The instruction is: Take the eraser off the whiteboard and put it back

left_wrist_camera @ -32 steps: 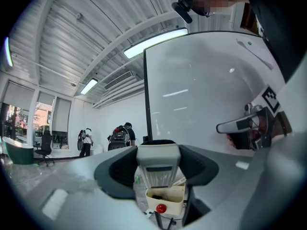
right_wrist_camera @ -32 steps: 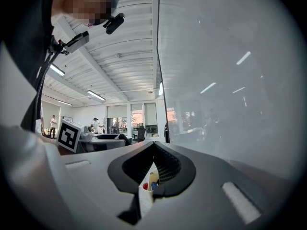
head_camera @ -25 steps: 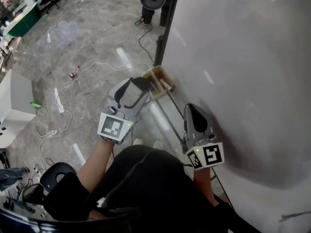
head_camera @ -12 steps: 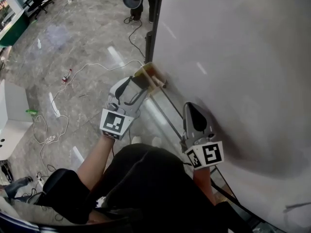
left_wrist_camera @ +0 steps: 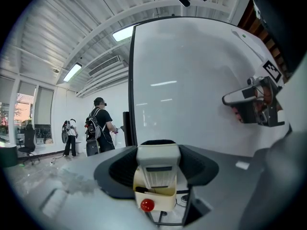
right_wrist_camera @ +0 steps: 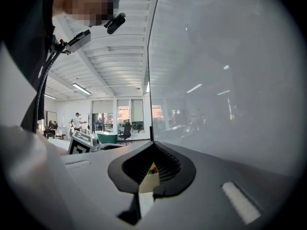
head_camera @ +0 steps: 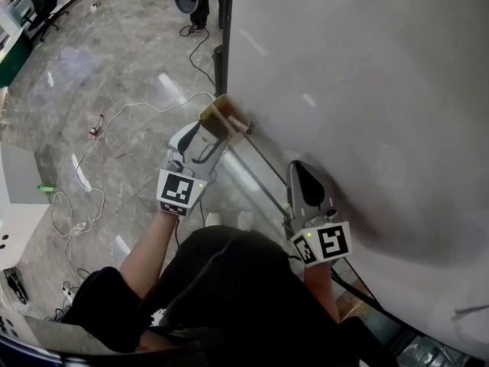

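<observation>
left gripper (head_camera: 216, 131): clamped on the eraser, with its ribbed pads (left_wrist_camera: 120, 169) against the two sides and the jaws standing wide around it.
eraser (left_wrist_camera: 158, 164): fills the gap between the left jaws, pale body forward. the whiteboard (head_camera: 367, 90) runs along this gripper's right side. i cannot tell whether the eraser touches it.
holder box (head_camera: 223, 113): just ahead of the left jaws and a little below them, at the board's edge.
right gripper (head_camera: 299, 168): jaws drawn together with nothing in them, tip close to the board, well apart from the left gripper on its right.
step in hand: judged to be bringing the eraser to the board beside the holder box.
doing it well: keep the squeeze even so the eraser does not twist. turn its flat face square to the board before contact. come in clear of the box rim. release only once it sits flush.
left gripper view only: the grip itself. a red cap (left_wrist_camera: 147, 205) in the cream box under the eraser. the right gripper's side against the board. people (left_wrist_camera: 100, 123) standing far ahead.
right gripper view only: its own tips meeting, with the box glimpsed through the slit behind them. the left gripper's marker cube (right_wrist_camera: 81, 145) off to its left.
head view only: how the two grippers lie along the board. the floor (head_camera: 99, 75) with cables (head_camera: 145, 105) beyond the left gripper.
</observation>
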